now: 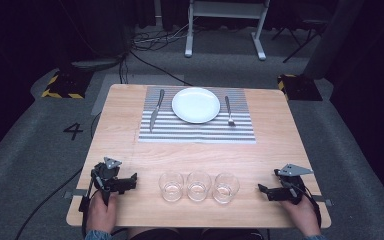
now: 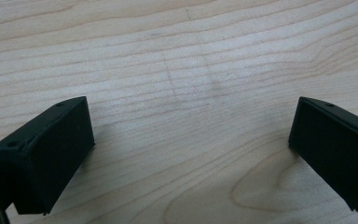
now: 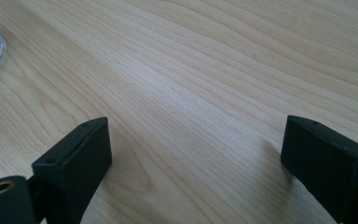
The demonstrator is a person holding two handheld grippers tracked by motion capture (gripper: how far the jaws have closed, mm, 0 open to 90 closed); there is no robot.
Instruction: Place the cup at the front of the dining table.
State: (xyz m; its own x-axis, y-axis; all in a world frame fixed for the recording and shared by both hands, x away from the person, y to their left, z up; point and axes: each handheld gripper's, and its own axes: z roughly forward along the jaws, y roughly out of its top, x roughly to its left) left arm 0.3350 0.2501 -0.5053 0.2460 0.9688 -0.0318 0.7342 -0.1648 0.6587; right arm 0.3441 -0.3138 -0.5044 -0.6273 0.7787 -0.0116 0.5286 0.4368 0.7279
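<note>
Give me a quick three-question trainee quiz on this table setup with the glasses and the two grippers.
1. How many glasses stand in the row at the near edge of the table?
2. True or false: the left gripper is shut on a glass.
3. Which lies left of the plate in the high view: A) fork, B) knife, C) spoon?

Key:
1. Three: left glass, middle glass, right glass.
2. False; its jaws stand open over bare wood, as do those of the right gripper.
3. B, the knife; the fork lies right of the plate, all on the striped mat.
</note>
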